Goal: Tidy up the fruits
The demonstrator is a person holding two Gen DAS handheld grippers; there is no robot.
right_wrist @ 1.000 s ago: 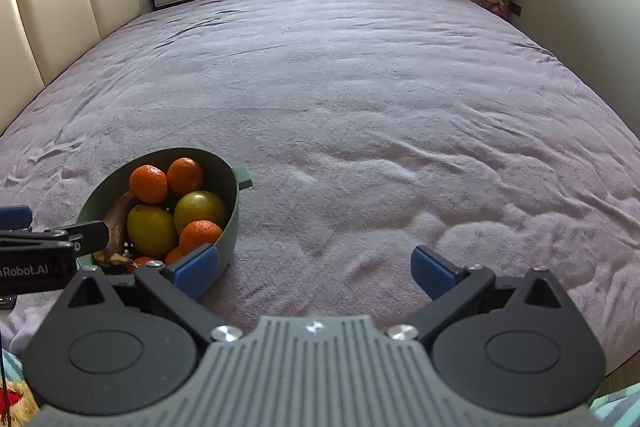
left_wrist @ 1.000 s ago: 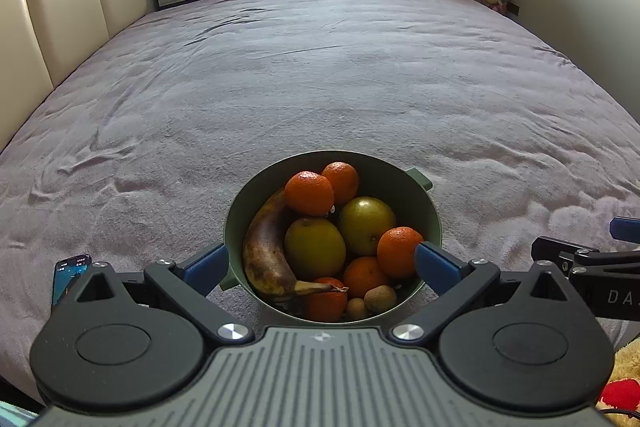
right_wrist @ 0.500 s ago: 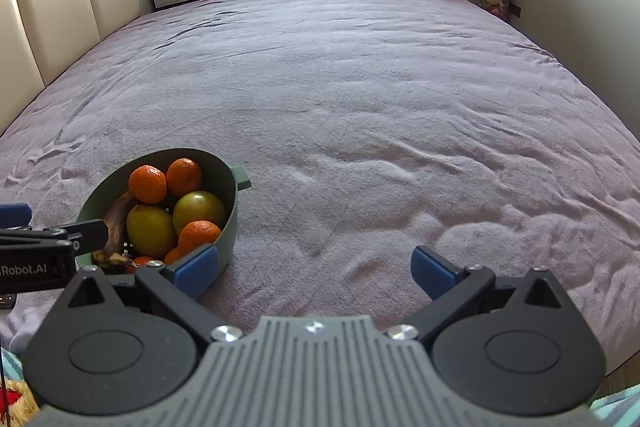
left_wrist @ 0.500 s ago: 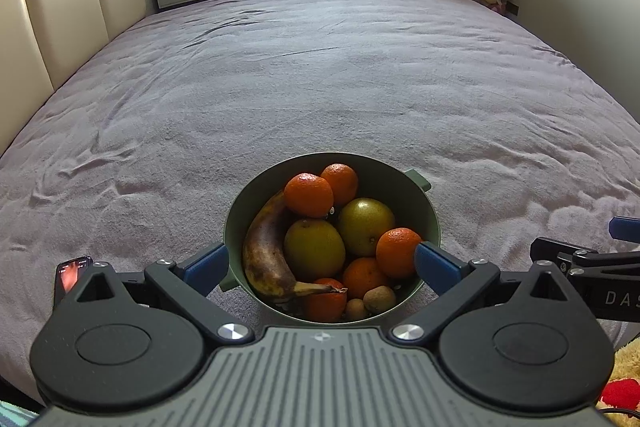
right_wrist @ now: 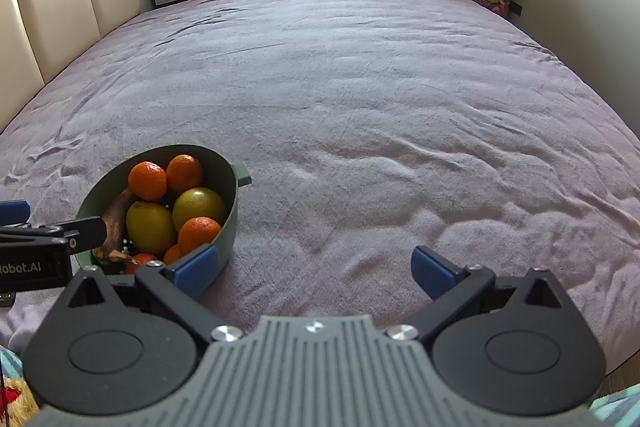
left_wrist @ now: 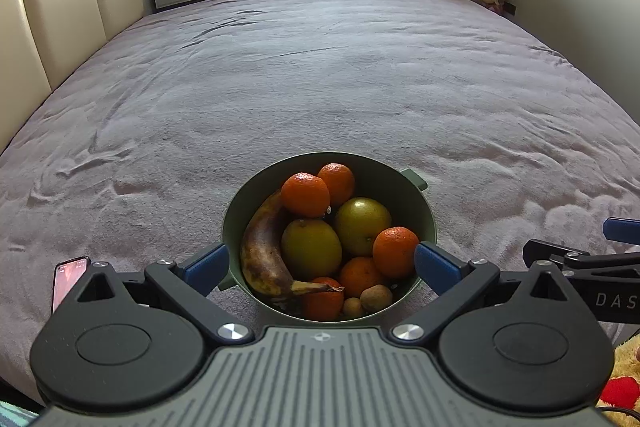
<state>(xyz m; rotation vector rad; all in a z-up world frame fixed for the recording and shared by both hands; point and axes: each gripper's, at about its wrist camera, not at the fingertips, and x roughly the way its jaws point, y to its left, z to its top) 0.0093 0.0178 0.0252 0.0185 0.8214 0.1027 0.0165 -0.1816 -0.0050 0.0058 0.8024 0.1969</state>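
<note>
A wide bed covered with a rumpled mauve-grey blanket carries everything. A green bowl heaped with fruit sits directly on the blanket, framed between the left gripper's spread jaws and just beside the outer side of the right gripper's left jaw. A phone with a lit screen lies on the blanket, outside the left gripper's left jaw.

Sage-green bowl on a mauve-grey bed

Bright orange tangerines, yellow-green lemons, one browned banana; fingers have blue pads.
</note>
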